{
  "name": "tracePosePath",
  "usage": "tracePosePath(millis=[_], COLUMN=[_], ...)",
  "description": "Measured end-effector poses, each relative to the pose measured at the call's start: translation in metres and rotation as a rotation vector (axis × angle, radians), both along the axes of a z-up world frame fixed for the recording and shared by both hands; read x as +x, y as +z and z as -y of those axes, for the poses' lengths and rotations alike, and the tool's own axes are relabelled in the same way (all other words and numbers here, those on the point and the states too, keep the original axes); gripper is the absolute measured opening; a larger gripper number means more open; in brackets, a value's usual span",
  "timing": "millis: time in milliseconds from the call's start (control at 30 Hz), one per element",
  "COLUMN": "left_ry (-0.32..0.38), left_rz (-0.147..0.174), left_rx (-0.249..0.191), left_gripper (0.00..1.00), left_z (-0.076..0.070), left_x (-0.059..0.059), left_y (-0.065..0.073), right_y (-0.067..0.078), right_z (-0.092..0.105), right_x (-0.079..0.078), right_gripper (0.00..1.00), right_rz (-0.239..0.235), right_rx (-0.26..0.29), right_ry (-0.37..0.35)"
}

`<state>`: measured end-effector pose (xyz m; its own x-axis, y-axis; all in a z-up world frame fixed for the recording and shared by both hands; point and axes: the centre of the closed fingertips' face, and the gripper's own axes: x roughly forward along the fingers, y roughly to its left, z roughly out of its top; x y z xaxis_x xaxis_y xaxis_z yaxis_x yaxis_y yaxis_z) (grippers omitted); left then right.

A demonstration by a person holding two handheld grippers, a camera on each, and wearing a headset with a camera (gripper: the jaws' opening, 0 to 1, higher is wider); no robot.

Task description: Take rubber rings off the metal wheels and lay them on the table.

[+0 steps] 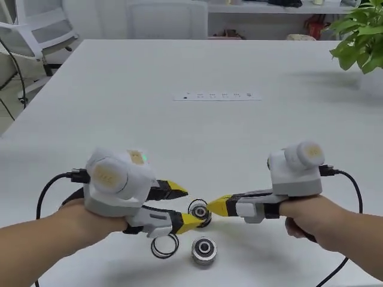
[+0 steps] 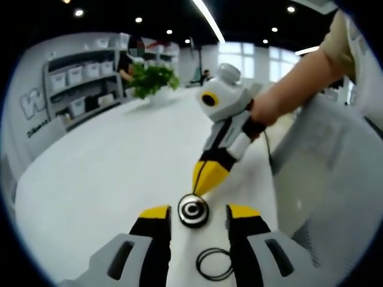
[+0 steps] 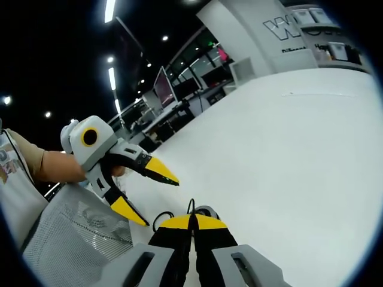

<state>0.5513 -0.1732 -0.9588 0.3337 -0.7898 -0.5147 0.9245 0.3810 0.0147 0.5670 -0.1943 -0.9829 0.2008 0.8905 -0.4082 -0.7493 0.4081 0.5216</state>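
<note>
Left gripper view: left gripper [image 2: 198,211] jaws spread, flanking metal wheel [image 2: 192,210], silver hub, dark rubber rim. Opposite, right gripper [image 1: 210,207] jaws pressed together, tips at wheel; ring pinched or not, cannot tell. Two loose rubber rings [image 1: 164,245] and second wheel [image 1: 204,250] near bench [image 1: 191,131] front edge.

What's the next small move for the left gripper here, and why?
Probably close the left gripper on the wheel. Its jaws stand open on either side of the wheel, while the right gripper, shut, has its tips at the wheel's edge. Clamping would likely steady the wheel for the pull.
</note>
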Motion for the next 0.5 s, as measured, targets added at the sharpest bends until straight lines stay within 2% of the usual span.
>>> tracePosePath(millis=[167,500], left_ry=[0.008,0.047], left_rz=[0.006,0.017], left_rx=[-0.018,-0.086], left_gripper=[0.44,0.54], left_z=[-0.011,-0.034], left_x=[-0.004,-0.011], left_y=[0.010,0.033], right_y=[0.006,0.018], right_z=[-0.004,-0.017], right_x=[-0.002,-0.011], right_gripper=[0.00,0.00], right_rz=[-0.003,-0.008], right_rx=[0.018,0.038], right_ry=[0.008,0.035])
